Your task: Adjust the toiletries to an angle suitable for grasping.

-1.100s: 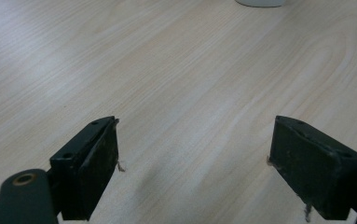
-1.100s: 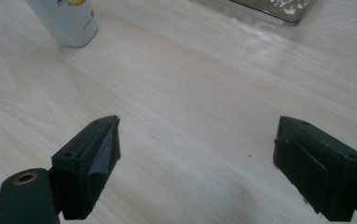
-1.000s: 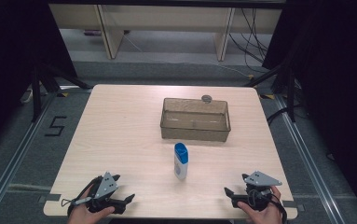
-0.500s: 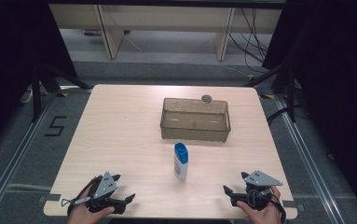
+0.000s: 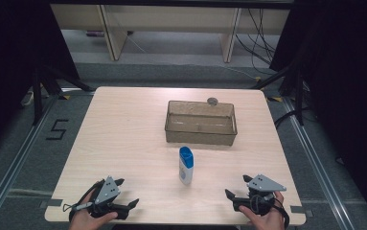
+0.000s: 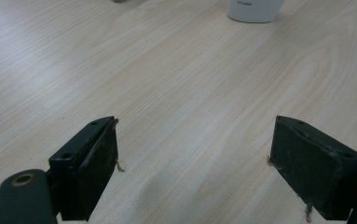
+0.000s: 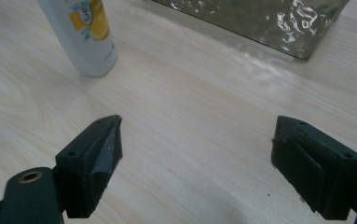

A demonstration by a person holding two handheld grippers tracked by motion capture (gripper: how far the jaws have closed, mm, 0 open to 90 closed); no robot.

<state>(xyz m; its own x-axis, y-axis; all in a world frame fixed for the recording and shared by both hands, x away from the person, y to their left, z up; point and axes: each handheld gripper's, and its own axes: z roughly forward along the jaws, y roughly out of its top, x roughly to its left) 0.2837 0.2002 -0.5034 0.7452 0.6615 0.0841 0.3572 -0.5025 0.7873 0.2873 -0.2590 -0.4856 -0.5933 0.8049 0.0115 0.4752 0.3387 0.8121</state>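
Your two claws sit at the near edge of the surface [image 5: 123, 124]: left claw [image 5: 126, 194] and right claw [image 5: 236, 187], both spread and holding nothing. Between them, farther in, stands one white bottle [image 5: 186, 165] with a blue cap. Beyond it lies one clear bin [image 5: 200, 123]. Your right gripper view reveals the bottle's yellow label.

High view: fixed overhead, near side, faces 12 o'clock over the whole counter [image 5: 123, 134]. Both claw views sit low, close to the wood, looking forward. All three share the white bottle [image 5: 186, 165] [image 6: 255, 10] [image 7: 84, 35]; right claw view and high view share the clear bin [image 7: 260, 21] [image 5: 200, 124].
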